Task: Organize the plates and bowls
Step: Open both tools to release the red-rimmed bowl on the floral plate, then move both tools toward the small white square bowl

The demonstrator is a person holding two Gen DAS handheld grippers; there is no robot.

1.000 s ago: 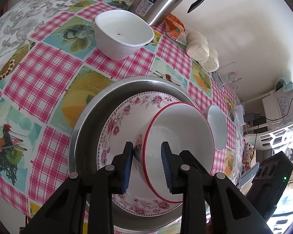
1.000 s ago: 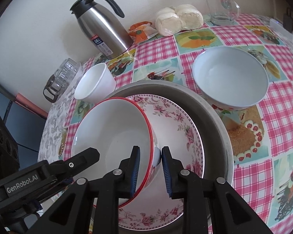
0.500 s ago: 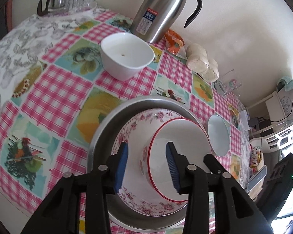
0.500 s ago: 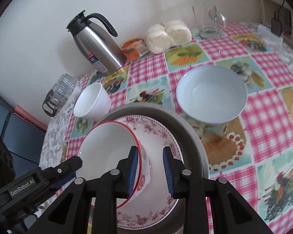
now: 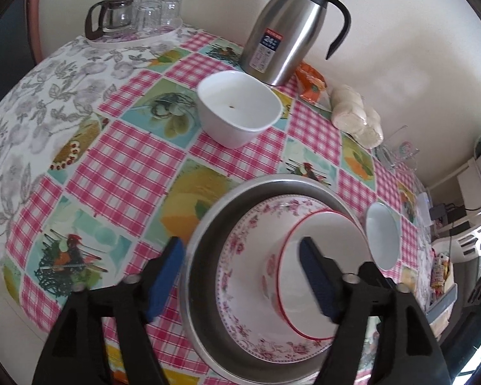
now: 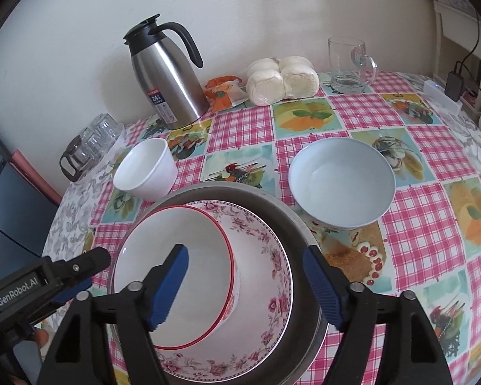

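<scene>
Left gripper [image 5: 240, 272]: jaws spread wide, holding nothing.
Right gripper [image 6: 247, 284]: jaws spread wide, holding nothing.
Red-rimmed bowl [image 6: 176, 276]: rests in floral plate [image 6: 266, 304].
Floral plate: inside metal basin [image 6: 301, 234].

Bowl [image 6: 176, 276] in plate [image 6: 266, 292], seemingly in basin [image 6: 301, 243]
</scene>
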